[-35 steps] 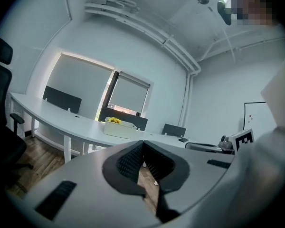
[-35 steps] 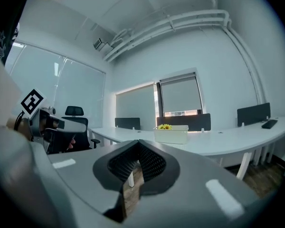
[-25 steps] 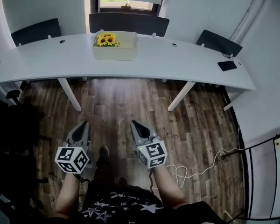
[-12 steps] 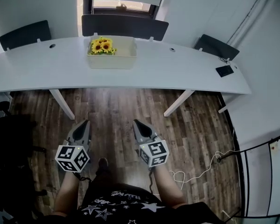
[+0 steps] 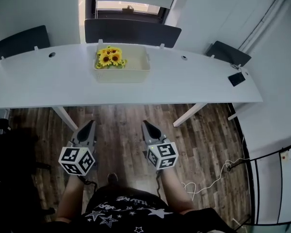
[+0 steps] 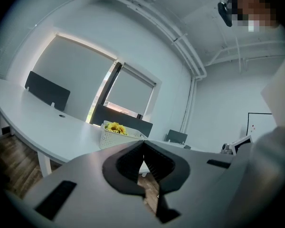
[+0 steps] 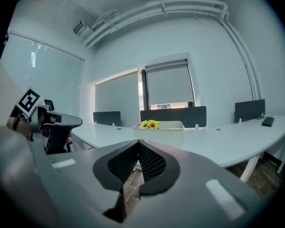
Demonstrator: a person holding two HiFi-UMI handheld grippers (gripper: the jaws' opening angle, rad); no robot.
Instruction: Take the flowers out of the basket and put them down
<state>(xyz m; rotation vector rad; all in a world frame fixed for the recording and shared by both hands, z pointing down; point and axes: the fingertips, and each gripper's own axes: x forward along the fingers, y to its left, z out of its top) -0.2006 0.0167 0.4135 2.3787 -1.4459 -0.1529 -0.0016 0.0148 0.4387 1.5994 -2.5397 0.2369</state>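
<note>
The step in hand looks like the approach. Both grippers hang over the wooden floor, well short of the white table [image 5: 48, 84]. The left gripper [image 5: 90, 124] is clenched on nothing, its jaws meeting tip to tip in its own view, and the right gripper [image 5: 145, 124] is likewise clenched and empty. The flowers [image 5: 110, 58], a yellow sunflower bunch, lie in the left end of the pale basket [image 5: 136, 74], which stands on the table near its far edge. To do this well, one gripper should spread its jaws before it crosses the basket's rim, then come in from above. It should grip the stems, not the heads. From here the stems are too small to make out, so their direction needs checking up close. The other gripper could steady the basket, which will probably slide easily.
</note>
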